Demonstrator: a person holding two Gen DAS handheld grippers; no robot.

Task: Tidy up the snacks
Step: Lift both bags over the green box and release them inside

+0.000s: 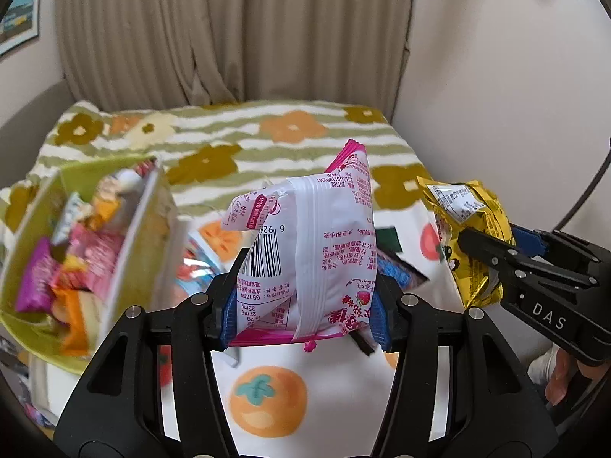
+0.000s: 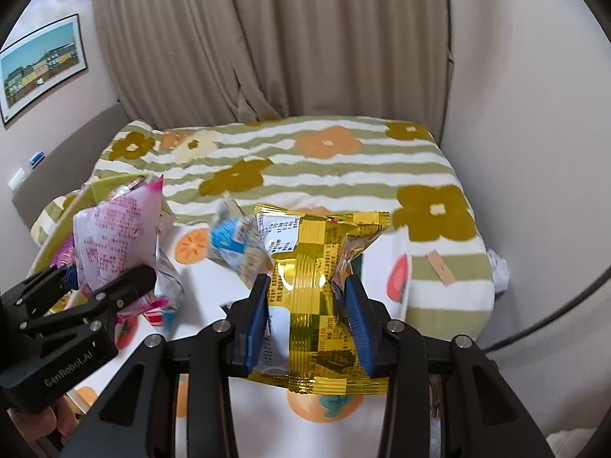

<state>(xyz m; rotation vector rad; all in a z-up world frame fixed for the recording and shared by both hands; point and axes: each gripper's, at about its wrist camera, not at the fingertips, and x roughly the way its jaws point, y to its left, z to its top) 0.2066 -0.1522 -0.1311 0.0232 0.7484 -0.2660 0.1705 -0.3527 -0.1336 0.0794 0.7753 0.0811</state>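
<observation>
My left gripper [image 1: 303, 301] is shut on a pink and white snack packet [image 1: 313, 248] and holds it up above the white cloth with orange fruit prints [image 1: 267, 400]. My right gripper [image 2: 305, 316] is shut on a gold snack packet [image 2: 313, 297], also held in the air. The gold packet shows at the right in the left wrist view [image 1: 469, 229], and the pink packet at the left in the right wrist view [image 2: 114, 236]. A green box [image 1: 126, 252] with several snacks in it stands at the left.
Loose snack packets lie on the cloth, among them a blue one [image 2: 233, 240] and a dark blue one [image 1: 397, 267]. A striped flowered blanket [image 2: 324, 175] covers the bed behind. Curtains [image 2: 267, 38] and a wall [image 2: 534, 114] close the back and right.
</observation>
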